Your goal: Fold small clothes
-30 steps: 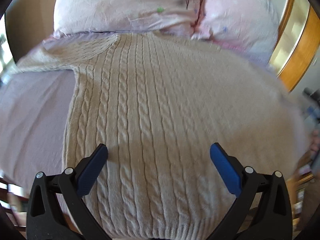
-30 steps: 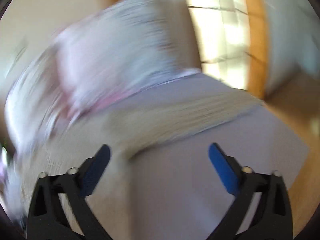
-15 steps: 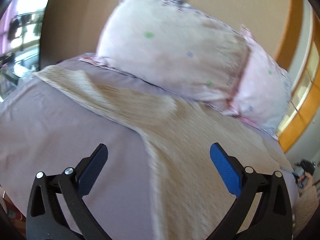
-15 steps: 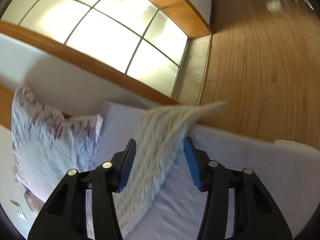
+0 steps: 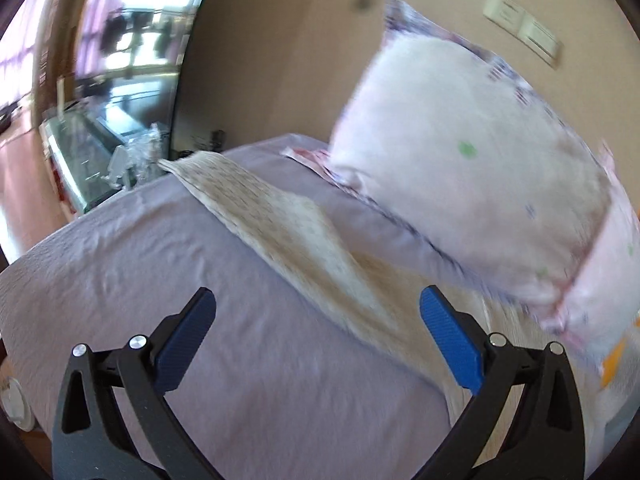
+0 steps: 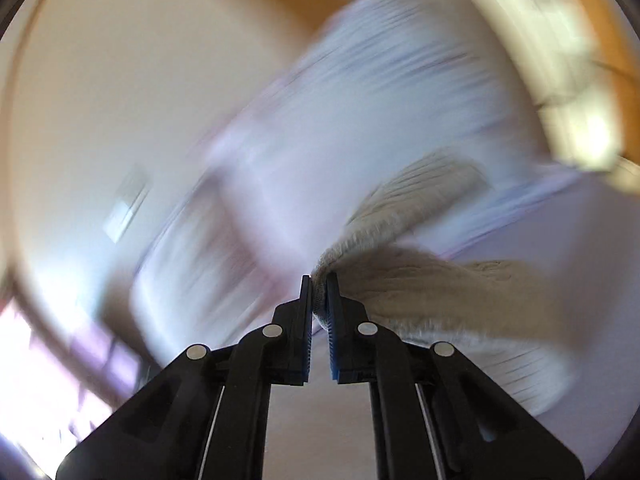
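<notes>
We see bright daylight in both views. In the left wrist view a blown-out window (image 5: 132,12) glares at upper left, while the pale floral pillow (image 5: 480,168) smears with motion blur. The right wrist view is heavily streaked; only the black right claw (image 6: 319,280) and the beige knitted sleeve (image 6: 420,280) it pinches stay fairly sharp. Fisheye curvature bends both frames, with dark vignetted corners.

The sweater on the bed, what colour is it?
Beige knit sweater, clearest in the left wrist view.
</notes>
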The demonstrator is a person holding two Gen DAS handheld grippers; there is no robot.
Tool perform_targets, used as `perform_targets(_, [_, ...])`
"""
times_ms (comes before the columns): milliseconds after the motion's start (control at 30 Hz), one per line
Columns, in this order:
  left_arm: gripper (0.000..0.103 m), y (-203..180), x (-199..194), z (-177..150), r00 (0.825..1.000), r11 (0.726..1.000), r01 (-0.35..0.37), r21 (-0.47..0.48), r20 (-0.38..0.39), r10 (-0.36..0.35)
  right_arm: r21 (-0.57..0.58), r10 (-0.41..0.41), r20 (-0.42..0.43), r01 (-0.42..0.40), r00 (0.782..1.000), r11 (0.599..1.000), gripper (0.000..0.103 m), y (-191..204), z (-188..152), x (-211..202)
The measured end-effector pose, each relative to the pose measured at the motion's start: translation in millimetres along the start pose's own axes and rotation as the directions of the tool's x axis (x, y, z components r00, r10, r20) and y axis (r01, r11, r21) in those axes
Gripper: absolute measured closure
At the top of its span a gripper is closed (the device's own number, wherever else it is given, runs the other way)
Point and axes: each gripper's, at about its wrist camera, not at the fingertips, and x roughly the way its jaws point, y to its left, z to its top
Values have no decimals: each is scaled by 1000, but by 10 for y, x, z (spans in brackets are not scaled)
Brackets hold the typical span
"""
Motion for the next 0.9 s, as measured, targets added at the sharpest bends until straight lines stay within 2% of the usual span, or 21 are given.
perform_targets(33, [2, 63, 59, 63, 1000, 999, -6, -42, 1, 6, -37, 45, -97, -49, 994, 998, 90, 204, -152, 232])
perform_targets(67, [3, 111, 113, 111, 1000, 997, -3, -73, -6, 2, -68, 85, -219, -102, 972, 993, 81, 434, -369, 498])
perform_targets(100, [7, 158, 166, 148, 1000, 995, 3, -104, -15, -5, -82, 103, -275, -130, 956, 988, 76, 550, -494, 609])
perform_targets(133, [10, 237, 246, 210, 999, 989, 18, -149, -27, -22, -94, 115, -288, -148, 951, 985, 76, 625, -578, 640])
perform_targets(167, [16, 271, 293, 232, 999, 985, 24, -169, -38, -31, -110, 115, -267, -149, 957, 983, 73, 660, -618, 584])
perform_targets(200, [20, 320, 337, 255, 998, 981, 37, -192, -45, -46, -119, 104, -239, -135, 965, 984, 58, 652, -602, 522])
perform_targets(233, [21, 387, 412, 300, 996, 973, 50, -225, -55, -64, -122, 89, -204, -116, 975, 986, 49, 616, -584, 428])
perform_targets(267, [25, 423, 471, 333, 996, 968, 54, -246, -61, -71, -119, 72, -169, -93, 983, 989, 33, 542, -532, 348])
perform_targets(300, [28, 475, 535, 365, 995, 962, 52, -269, -69, -73, -113, 47, -131, -62, 990, 992, 29, 459, -474, 195])
perform_targets(400, [34, 674, 750, 453, 993, 930, 26, -367, -97, -65, -90, -39, -76, 33, 996, 995, 29, 189, -369, -124])
perform_targets(500, [45, 923, 941, 486, 990, 874, 10, -486, -121, -79, -56, -124, -34, 122, 992, 991, 25, -59, -329, -327])
perform_targets(533, [47, 1002, 982, 494, 990, 854, 23, -520, -105, -90, -43, -146, -23, 145, 989, 988, 24, -141, -330, -365])
perform_targets(567, [53, 1052, 1019, 516, 991, 843, 20, -537, -101, -88, -29, -164, -14, 164, 986, 986, 23, -216, -337, -426])
perform_targets(633, [59, 1112, 1086, 567, 991, 835, 24, -550, -94, -90, 6, -195, -1, 195, 981, 981, 22, -355, -399, -544])
perform_targets(667, [66, 1138, 1122, 584, 991, 826, 28, -562, -91, -96, 16, -200, 0, 200, 980, 980, 22, -393, -431, -562])
perform_targets(700, [77, 1166, 1162, 596, 991, 816, 28, -578, -93, -100, 31, -208, -3, 208, 978, 978, 22, -454, -457, -579])
perform_targets(767, [96, 1214, 1240, 599, 987, 781, 34, -624, -103, -125, 48, -212, -10, 213, 977, 976, 22, -514, -503, -591])
perform_targets(800, [96, 1172, 1241, 624, 987, 780, 46, -624, -93, -132, 57, -216, -15, 217, 976, 975, 22, -563, -522, -600])
perform_targets(833, [97, 1005, 1178, 684, 988, 814, 71, -576, -71, -136, 58, -218, -16, 218, 976, 974, 22, -575, -538, -610])
perform_targets(867, [97, 748, 1111, 761, 985, 860, 112, -497, -57, -161, 62, -220, -15, 221, 975, 973, 22, -596, -541, -623])
perform_targets(900, [97, 535, 1061, 806, 981, 885, 148, -441, -51, -189, 68, -222, -12, 223, 975, 973, 22, -625, -540, -635])
